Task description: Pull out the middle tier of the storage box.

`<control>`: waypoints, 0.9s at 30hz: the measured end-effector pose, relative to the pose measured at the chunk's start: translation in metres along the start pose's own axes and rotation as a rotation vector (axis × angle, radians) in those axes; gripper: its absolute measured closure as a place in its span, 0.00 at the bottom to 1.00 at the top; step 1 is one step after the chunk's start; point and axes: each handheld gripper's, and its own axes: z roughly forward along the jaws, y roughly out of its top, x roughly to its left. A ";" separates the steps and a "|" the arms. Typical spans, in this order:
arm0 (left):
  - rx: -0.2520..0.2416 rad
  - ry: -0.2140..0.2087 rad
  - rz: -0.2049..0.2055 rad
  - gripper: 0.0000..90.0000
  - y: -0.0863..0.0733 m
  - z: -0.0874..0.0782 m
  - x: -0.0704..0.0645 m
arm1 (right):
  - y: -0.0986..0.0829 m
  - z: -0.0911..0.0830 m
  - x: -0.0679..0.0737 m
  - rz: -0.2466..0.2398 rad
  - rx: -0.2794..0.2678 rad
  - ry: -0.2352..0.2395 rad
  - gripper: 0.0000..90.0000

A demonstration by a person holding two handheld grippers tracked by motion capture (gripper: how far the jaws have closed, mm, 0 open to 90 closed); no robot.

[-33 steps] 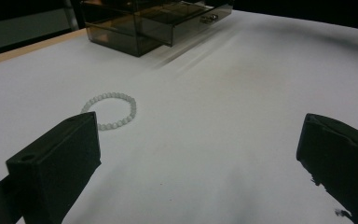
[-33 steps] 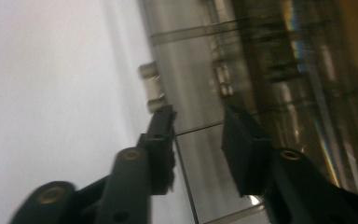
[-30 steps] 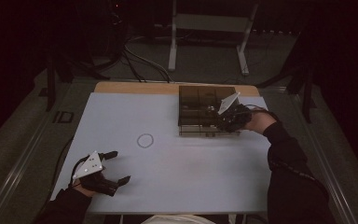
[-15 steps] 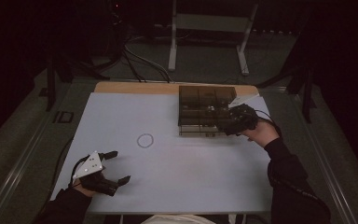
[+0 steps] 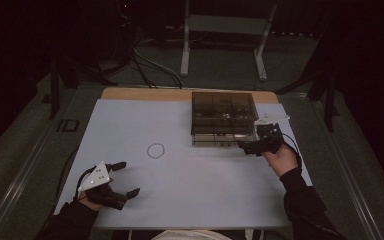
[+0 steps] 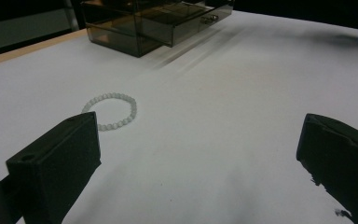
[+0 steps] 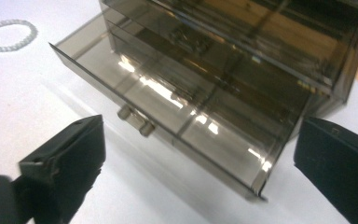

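Observation:
A smoked clear drawer box [image 5: 223,111] stands at the back right of the white table [image 5: 190,190]. Its bottom drawer [image 7: 168,107] is pulled out, with two small knobs [image 7: 137,122] on the front. My right gripper [image 5: 247,147] hovers open just off the drawer's front right corner, and in the right gripper view [image 7: 200,140] its jaws stand wide on either side of the drawer with nothing held. A white bead bracelet [image 5: 155,150] lies flat mid-table. My left gripper [image 5: 129,177] rests open near the front left, and the bracelet [image 6: 112,111] lies just beyond the jaw on the left side of the left gripper view.
A bare wooden strip [image 5: 145,94] runs along the table's far edge. Beyond it stand a metal stand [image 5: 225,40] and cables [image 5: 150,62] on the dark floor. The box [image 6: 154,23] sits far off from the left gripper [image 6: 198,140].
My right gripper has drawn back from the front of the box toward the near side. The left gripper has not moved.

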 end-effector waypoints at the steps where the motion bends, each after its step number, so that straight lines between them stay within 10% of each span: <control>1: 0.001 0.000 0.000 0.01 0.000 0.000 0.000 | -0.004 0.000 0.000 0.015 -0.005 -0.003 0.00; 19: 0.003 0.002 0.001 0.01 0.000 0.000 0.000 | -0.064 0.004 0.017 0.131 0.005 -0.036 0.00; 27: 0.008 0.004 0.003 0.01 0.000 0.000 0.000 | -0.086 -0.003 0.031 0.142 -0.070 -0.103 0.00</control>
